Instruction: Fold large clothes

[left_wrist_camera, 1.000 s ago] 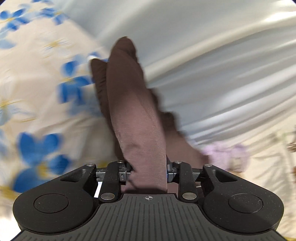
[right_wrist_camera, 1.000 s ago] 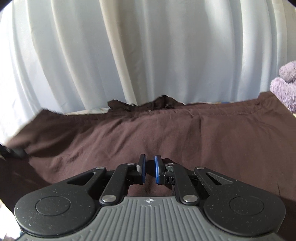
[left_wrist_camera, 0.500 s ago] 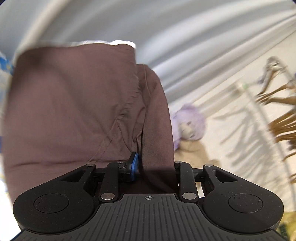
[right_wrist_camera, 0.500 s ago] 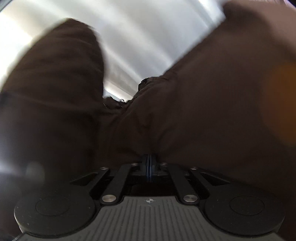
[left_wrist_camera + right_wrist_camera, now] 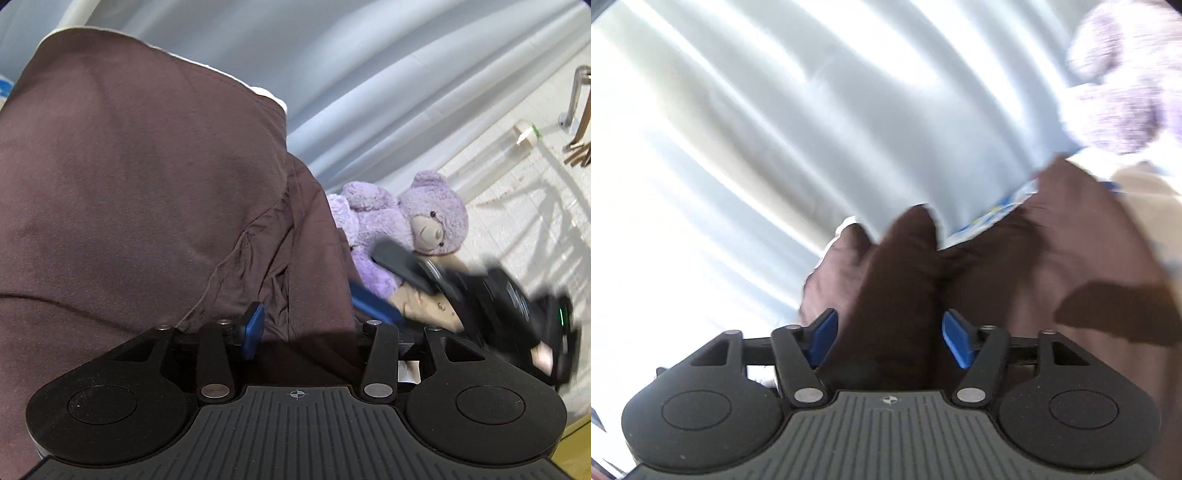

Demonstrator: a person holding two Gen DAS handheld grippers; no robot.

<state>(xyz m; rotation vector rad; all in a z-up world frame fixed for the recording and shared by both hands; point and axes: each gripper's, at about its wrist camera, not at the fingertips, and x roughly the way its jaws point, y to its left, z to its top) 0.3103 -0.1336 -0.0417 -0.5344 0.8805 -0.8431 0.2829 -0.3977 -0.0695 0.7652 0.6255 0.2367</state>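
Note:
A large dark brown garment (image 5: 140, 192) fills the left of the left wrist view, folded over in a broad layer. My left gripper (image 5: 314, 328) is open, with a thick fold of the brown cloth lying between its blue pads (image 5: 253, 328); the right pad is hidden by cloth. In the right wrist view the same brown garment (image 5: 1015, 266) lies ahead and to the right. My right gripper (image 5: 890, 339) is open, and a dark fold of the cloth sits loose between its blue pads (image 5: 822, 338). The right gripper also shows blurred in the left wrist view (image 5: 461, 291).
A purple teddy bear (image 5: 406, 221) sits beyond the garment, against pale blue-white curtains (image 5: 369, 74); it shows blurred in the right wrist view (image 5: 1119, 92). A floral bedsheet edge (image 5: 990, 218) peeks out past the cloth. A white tiled floor and metal rack legs (image 5: 576, 96) lie at the far right.
Both grippers swung over with the cloth, folding it across. The right gripper went from shut on the cloth to open. The left gripper opened wider, and the right gripper came into the left view.

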